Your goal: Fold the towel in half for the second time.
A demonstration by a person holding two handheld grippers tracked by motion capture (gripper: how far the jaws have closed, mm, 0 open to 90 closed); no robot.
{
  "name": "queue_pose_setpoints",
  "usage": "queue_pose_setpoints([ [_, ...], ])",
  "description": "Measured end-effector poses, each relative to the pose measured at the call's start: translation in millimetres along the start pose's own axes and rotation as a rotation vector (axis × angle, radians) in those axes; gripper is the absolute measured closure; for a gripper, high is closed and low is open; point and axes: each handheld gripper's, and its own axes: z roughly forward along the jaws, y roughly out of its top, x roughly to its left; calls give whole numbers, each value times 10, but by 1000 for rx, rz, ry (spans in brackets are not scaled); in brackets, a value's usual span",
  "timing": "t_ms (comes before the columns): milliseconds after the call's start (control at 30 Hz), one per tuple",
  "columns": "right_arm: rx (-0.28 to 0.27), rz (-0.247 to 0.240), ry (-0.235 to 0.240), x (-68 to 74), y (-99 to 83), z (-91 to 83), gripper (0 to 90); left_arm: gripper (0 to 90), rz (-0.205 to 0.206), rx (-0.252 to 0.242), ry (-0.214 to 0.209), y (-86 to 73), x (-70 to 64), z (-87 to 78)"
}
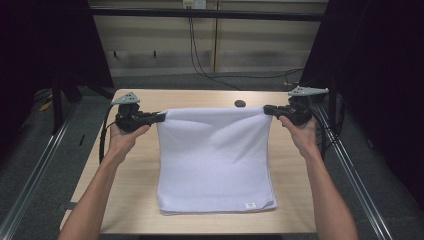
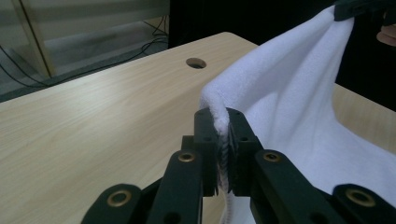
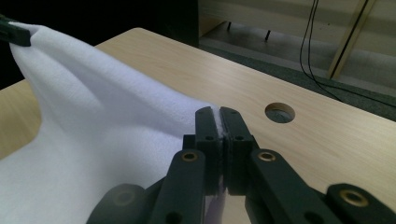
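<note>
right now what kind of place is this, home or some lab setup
Probably a lab or recording rig, not a home: a bare wooden table with a cable hole, black curtains on both sides, and loose cables behind it.

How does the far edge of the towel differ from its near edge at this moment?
The far edge is lifted off the table and sags between the left hand-held gripper and the right hand-held gripper; the near edge lies flat, untouched. The near edge carries a small label; the far edge shows none. Both are white.
</note>
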Motion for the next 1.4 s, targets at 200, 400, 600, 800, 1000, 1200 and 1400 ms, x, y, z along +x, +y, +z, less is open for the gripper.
queue_pose_setpoints([
  [200,42,-78,54,219,-275,-321,874,838,67,33,5,-238,-338,-228],
  [400,60,-118,108,501,-569,-642,873,838,54,22,-52,-472,-584,-419],
  [600,185,-125,143,791,-1116,-733,862,807,72,138,-101,-983,-949,-490],
  [800,307,-132,188,981,-1678,-690,840,762,26,252,-154,-1349,-1049,-466],
  [1000,299,-83,178,1053,-1806,-808,763,689,32,317,-188,-1508,-1161,-527],
  [1200,154,-13,87,1016,-1768,-940,608,479,-62,96,-89,-1368,-974,-659],
  [1400,-2,108,0,804,-1790,-1067,525,386,-89,112,-28,-1403,-803,-599],
])
